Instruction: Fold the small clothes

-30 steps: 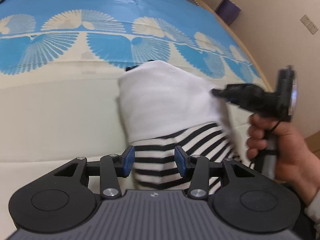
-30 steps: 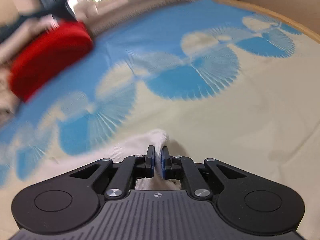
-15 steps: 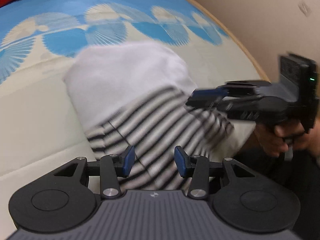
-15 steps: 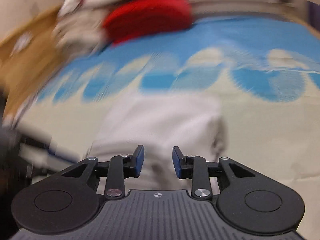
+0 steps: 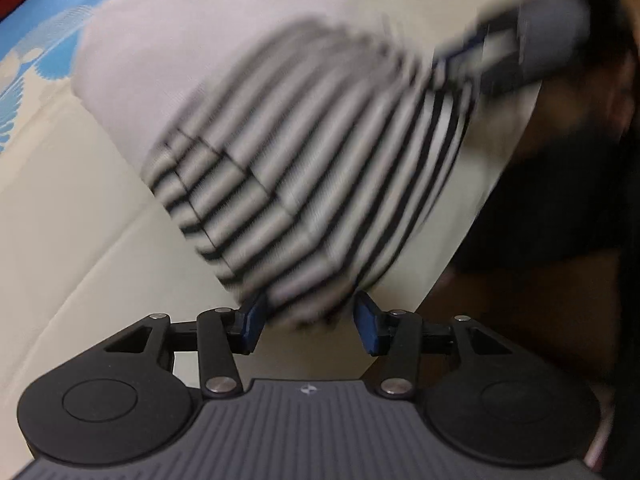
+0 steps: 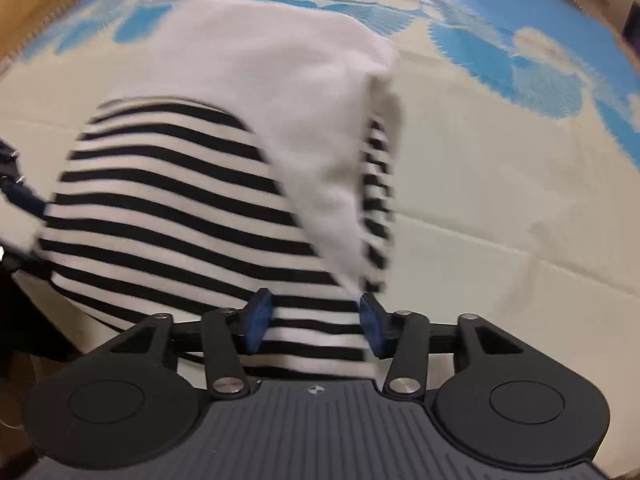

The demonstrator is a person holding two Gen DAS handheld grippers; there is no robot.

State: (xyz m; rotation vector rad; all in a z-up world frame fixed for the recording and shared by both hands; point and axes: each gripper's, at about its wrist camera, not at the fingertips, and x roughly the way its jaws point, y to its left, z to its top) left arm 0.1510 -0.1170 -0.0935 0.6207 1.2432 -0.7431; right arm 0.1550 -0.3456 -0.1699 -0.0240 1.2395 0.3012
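Both our grippers over the striped garment

Our right gripper has just been opening, garment between unpressed pads; our left gripper stands spread too, near the mat's edge.

The folded striped garment is the only bulk on the bedspread, and everything else is placed from it. To its right in the right wrist view the cream cloth lies flat and bare out to the blue fan pattern, giving open passage. Beyond its white upper part the blue band is also bare. On its left edge the left gripper crowds in, dark and blurred, so that side is taken. In the left wrist view the right gripper reaches over the garment's upper right corner, and a dark mass fills the space past the bed edge there; cream cloth left of the garment is free.
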